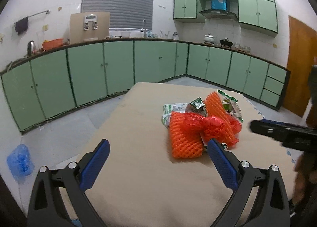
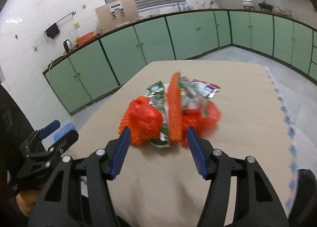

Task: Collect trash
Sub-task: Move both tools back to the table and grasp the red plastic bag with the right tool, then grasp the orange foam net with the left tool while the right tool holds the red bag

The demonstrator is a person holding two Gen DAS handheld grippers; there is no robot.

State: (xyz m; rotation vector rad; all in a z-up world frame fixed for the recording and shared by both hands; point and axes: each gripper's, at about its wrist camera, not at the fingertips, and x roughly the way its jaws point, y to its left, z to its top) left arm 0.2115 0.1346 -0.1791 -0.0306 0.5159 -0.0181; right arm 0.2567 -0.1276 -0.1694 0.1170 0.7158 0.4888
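A trash pile lies on the beige table: orange foam fruit nets, a crumpled red plastic bag and green-and-white snack wrappers. My left gripper is open and empty, just short of the pile, its right finger by the near net. In the right wrist view the same pile shows: an orange net on edge, the red bag and wrappers. My right gripper is open, its fingertips on either side of the pile's near edge, closed on nothing.
Green kitchen cabinets run along the walls beyond the table. A blue plastic bag lies on the floor at the left. A brown door is at the right. The left gripper's body shows at the left of the right wrist view.
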